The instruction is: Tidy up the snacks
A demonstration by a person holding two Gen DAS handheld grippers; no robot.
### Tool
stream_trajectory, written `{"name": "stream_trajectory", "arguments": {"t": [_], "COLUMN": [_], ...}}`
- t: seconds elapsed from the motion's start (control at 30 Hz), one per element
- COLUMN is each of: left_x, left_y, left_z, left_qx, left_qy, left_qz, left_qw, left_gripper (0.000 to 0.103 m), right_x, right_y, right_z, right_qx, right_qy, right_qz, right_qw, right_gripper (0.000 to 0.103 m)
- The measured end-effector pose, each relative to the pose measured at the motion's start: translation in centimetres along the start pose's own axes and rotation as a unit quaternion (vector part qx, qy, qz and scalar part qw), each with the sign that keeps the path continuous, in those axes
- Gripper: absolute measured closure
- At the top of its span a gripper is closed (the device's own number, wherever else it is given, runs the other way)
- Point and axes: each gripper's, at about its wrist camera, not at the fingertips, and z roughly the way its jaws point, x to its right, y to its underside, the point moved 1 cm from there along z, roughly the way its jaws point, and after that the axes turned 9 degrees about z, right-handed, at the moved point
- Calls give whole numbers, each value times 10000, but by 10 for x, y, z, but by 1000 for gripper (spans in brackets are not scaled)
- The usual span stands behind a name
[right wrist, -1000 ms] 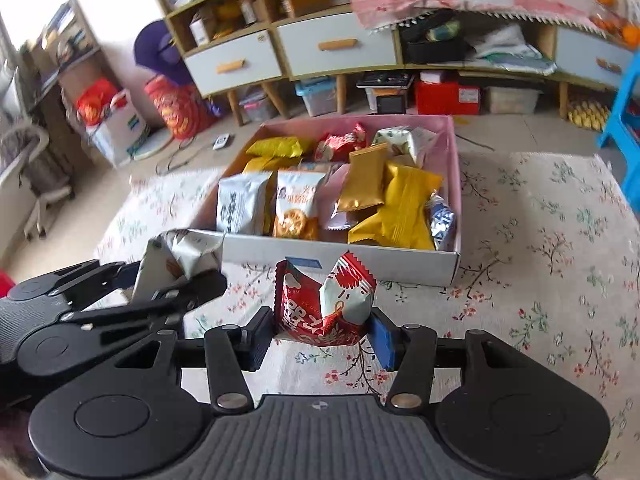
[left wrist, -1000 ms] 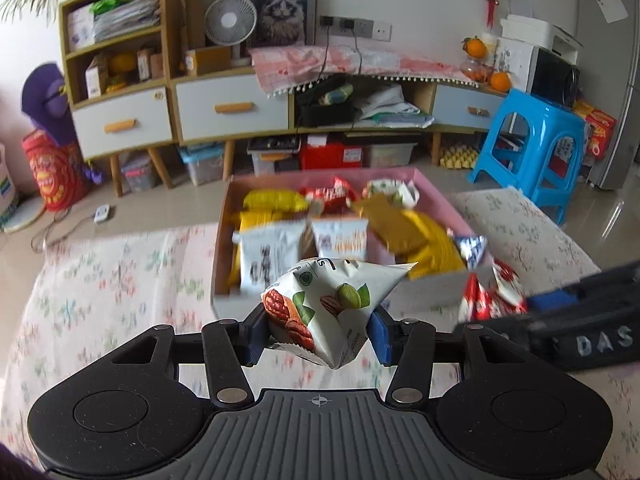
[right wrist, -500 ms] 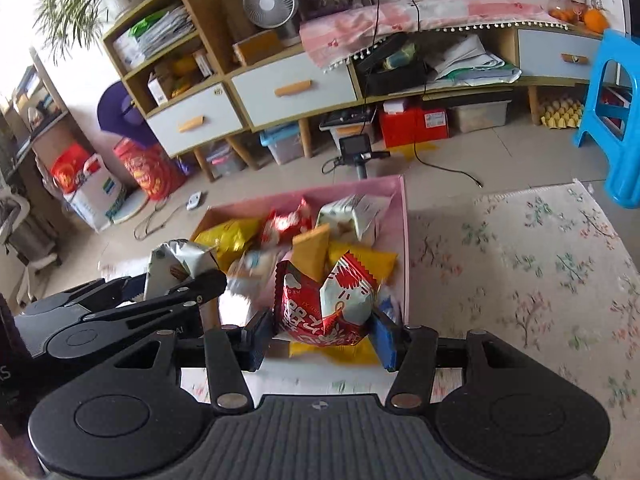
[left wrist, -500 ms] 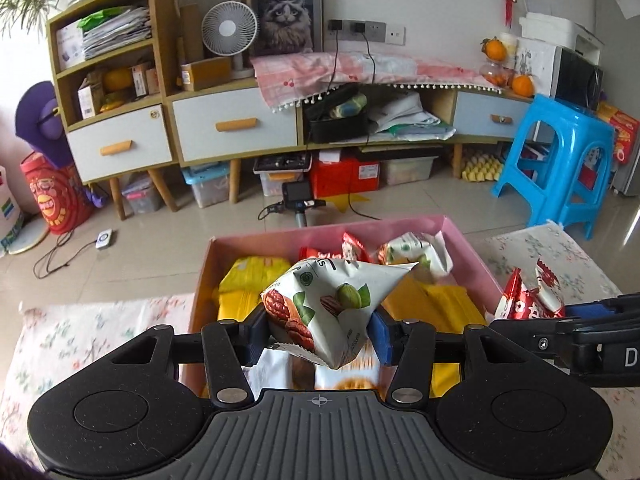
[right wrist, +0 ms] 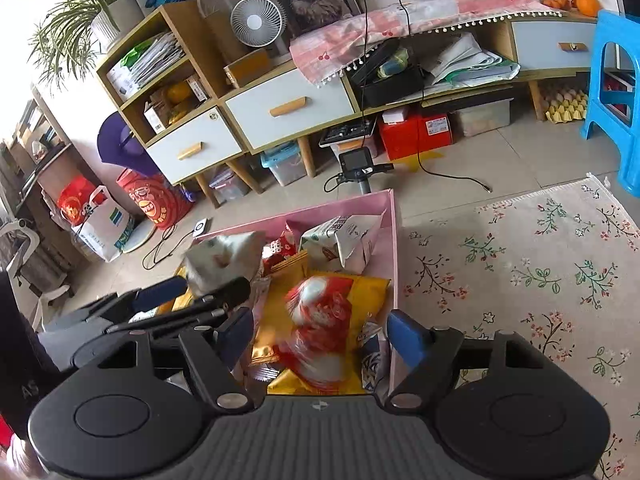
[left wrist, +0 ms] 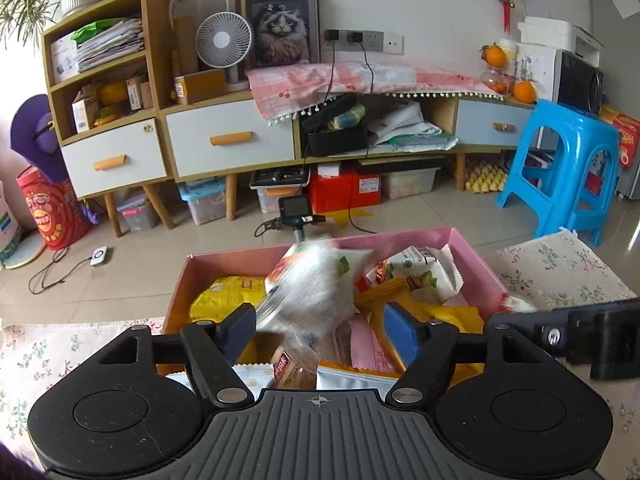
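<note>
My left gripper (left wrist: 320, 334) is open above the pink snack box (left wrist: 224, 264). The white nut packet (left wrist: 316, 284) is blurred and loose between its fingers, falling into the box. My right gripper (right wrist: 320, 334) is open too, over the box's right side (right wrist: 394, 240). The red snack packet (right wrist: 320, 324) is blurred and falling free onto yellow packets (right wrist: 360, 292). The left gripper also shows in the right wrist view (right wrist: 200, 292), with the white packet (right wrist: 224, 258) in front of it. Several other snack packets fill the box.
The box sits on a floral cloth (right wrist: 520, 272). Beyond it are a tiled floor, a small camera on a stand (left wrist: 298, 216), a long cabinet with drawers (left wrist: 232, 140) and a blue stool (left wrist: 560, 168).
Both grippers have opened and let go of their packets, which now drop into the box. Both grippers moved forward over the box.
</note>
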Motion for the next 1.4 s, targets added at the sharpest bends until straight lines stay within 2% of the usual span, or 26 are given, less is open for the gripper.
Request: {"name": "stream_trajectory", "arguments": {"t": [0.4, 0.7, 0.97, 1.03, 1.23, 1.4], "left_x": [-6, -12, -12, -11, -13, -18], "left_y": [4, 23, 53, 63, 86, 101], "left_z": [-22, -60, -101, -112, -138, -155], "left_qx": [-89, -333, -601, -733, -1076, -1172], "left_qy": [-3, 42, 67, 88, 50, -17], "left_qz": [-165, -317, -444, -546, -744, -933], "left_qw": [9998, 9989, 9972, 9958, 9914, 9887], "left_gripper": [21, 10, 6, 6, 5, 4], "right_x": [2, 0, -11, -16, -24, -33], "right_y": [-5, 6, 32, 42, 74, 92], "right_z": [-16, -39, -61, -66, -74, -86], "right_qx": [146, 170, 67, 34, -268, -249], "right_qy": [53, 369, 661, 757, 906, 1015], "right_qz": [136, 87, -119, -141, -234, -330], "right_qw": [9998, 9991, 9977, 9970, 9953, 9940], "right_gripper": [31, 24, 21, 17, 17, 17]}}
